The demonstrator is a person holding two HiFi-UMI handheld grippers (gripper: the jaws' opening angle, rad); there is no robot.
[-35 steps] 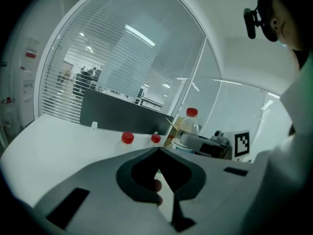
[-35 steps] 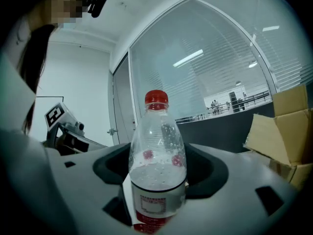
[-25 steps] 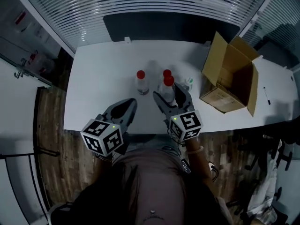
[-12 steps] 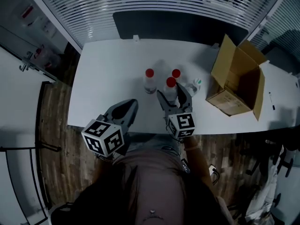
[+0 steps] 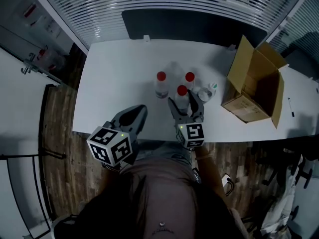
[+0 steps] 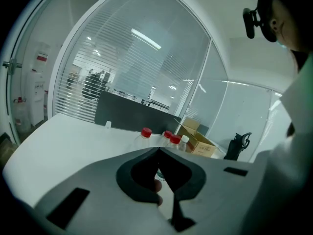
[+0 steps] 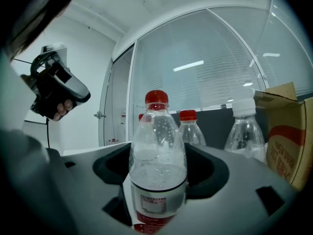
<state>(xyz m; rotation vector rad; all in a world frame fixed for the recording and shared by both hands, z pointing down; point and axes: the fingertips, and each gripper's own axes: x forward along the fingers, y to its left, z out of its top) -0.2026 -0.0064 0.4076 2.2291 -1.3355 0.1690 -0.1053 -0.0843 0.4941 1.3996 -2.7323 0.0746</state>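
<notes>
My right gripper [image 5: 185, 102] [image 7: 157, 166] is shut on a clear plastic bottle with a red cap [image 5: 182, 91] [image 7: 157, 146], held upright over the white table [image 5: 114, 83]. Just beyond it stand two more red-capped bottles [image 5: 161, 78] [image 5: 189, 78] and a white-capped bottle [image 5: 205, 93] [image 7: 244, 129]. My left gripper [image 5: 140, 109] [image 6: 159, 151] hangs at the table's near edge, left of the right one. Its jaws meet, with nothing between them. In the left gripper view the bottles [image 6: 145, 133] stand far ahead.
An open cardboard box [image 5: 255, 83] [image 7: 288, 126] [image 6: 196, 138] stands at the table's right, close to the white-capped bottle. A dark panel [image 5: 189, 31] runs behind the table's far edge, with slatted blinds beyond. Wooden floor [image 5: 57, 148] lies to the left.
My right gripper has carried its bottle away from me and closer to the standing bottles. The left gripper stays shut at the near edge.
</notes>
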